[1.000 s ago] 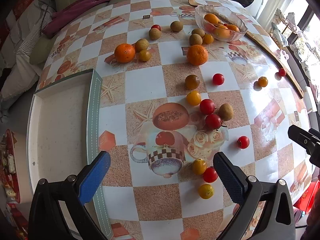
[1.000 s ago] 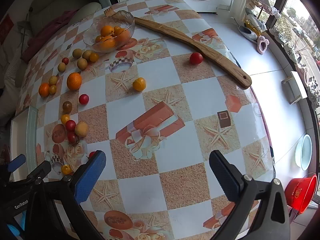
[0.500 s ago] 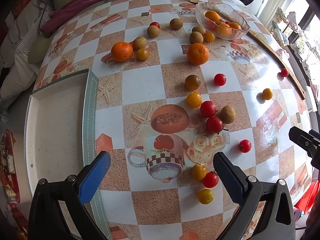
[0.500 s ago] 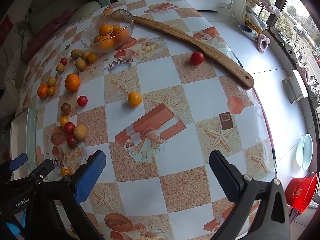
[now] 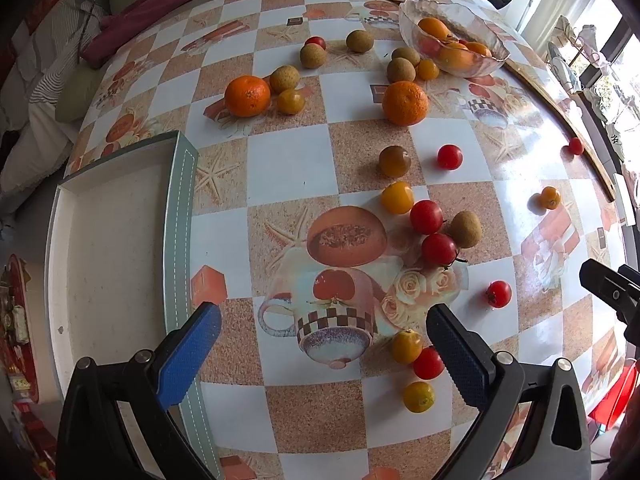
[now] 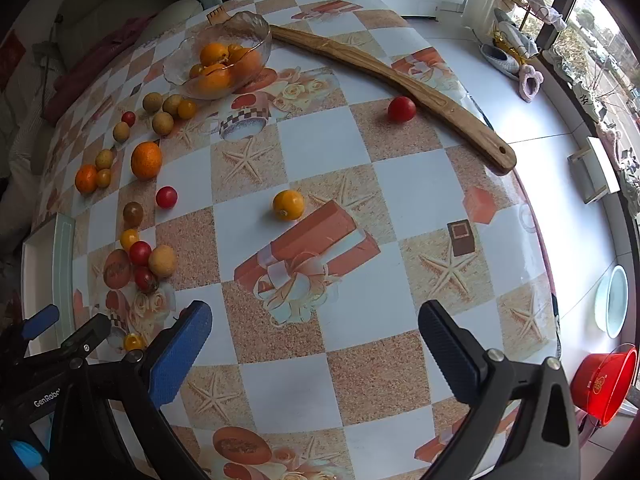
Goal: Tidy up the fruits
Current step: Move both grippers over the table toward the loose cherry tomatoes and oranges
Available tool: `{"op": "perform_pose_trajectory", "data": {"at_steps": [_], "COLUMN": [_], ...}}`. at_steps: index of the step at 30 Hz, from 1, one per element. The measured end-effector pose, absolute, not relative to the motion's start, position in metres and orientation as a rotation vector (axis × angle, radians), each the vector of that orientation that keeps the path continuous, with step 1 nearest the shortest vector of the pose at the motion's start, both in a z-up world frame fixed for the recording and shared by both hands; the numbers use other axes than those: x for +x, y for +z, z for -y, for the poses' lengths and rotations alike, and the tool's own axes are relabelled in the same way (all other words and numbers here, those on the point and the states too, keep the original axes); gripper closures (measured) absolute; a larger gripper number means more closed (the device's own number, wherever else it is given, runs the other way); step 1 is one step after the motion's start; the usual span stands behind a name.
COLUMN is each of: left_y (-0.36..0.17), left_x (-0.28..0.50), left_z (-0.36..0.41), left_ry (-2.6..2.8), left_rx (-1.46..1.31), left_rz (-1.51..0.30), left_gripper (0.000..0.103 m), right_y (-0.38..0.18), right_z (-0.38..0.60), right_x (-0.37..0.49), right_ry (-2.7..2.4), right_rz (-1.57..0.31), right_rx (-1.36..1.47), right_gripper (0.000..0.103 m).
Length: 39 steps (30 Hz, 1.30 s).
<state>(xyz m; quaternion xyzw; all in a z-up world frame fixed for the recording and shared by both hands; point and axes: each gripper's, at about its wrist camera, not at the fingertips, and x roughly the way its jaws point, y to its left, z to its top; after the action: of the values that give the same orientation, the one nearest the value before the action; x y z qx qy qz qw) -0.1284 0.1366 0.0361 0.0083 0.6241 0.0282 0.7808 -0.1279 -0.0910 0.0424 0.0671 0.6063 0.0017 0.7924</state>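
Note:
Loose fruit lies scattered over a round table with a checked cloth. Two oranges (image 5: 247, 95) (image 5: 405, 103), several red cherry tomatoes (image 5: 426, 216), yellow kumquats (image 5: 397, 197) and brown longans (image 5: 465, 229) show in the left wrist view. A glass bowl (image 5: 476, 65) at the far side holds oranges. My left gripper (image 5: 322, 342) hovers open and empty above the near table edge, a kumquat (image 5: 406, 345) and a tomato (image 5: 428, 363) beside its right finger. My right gripper (image 6: 314, 344) hangs open and empty over bare cloth. A lone kumquat (image 6: 288, 205) and a tomato (image 6: 401, 109) lie ahead of it.
A white tray (image 5: 181, 216) with a grey-green rim sits at the table's left. A long curved wooden stick (image 6: 400, 80) lies along the far right edge. A red bucket (image 6: 604, 384) and a white basin stand on the floor to the right. A sofa with cushions lies beyond the table.
The lone kumquat in the right wrist view has rolled toward me and to the left. Both views shifted slightly; the grippers stayed open.

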Motion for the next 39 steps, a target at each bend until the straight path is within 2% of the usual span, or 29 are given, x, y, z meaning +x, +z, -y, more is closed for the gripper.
{"op": "perform_pose_trajectory", "data": {"at_steps": [13, 31, 33, 39], "left_y": [0.016, 0.0, -0.004, -0.009], "left_x": [-0.135, -0.135, -0.137, -0.136], "left_z": [-0.145, -0.116, -0.121, -0.129], "left_ry": [0.042, 0.033, 0.037, 0.063], "left_rx": [-0.035, -0.036, -0.045, -0.051], "left_rz": [-1.409, -1.427, -1.425, -1.412], "left_gripper": [0.0, 0.0, 0.006, 0.009], "right_y": [0.037, 0.028, 0.026, 0.02], "right_z": [0.085, 0.088, 0.088, 0.087], "right_x": [-0.128, -0.123, -0.123, -0.118], "right_ry": [0.015, 0.019, 0.021, 0.029], "right_rz": [-1.318, -1.332, -1.334, -1.338], "right_rx": [0.133, 0.131, 0.13, 0.127], "right_gripper": [0.0, 0.0, 0.0, 0.0]}}
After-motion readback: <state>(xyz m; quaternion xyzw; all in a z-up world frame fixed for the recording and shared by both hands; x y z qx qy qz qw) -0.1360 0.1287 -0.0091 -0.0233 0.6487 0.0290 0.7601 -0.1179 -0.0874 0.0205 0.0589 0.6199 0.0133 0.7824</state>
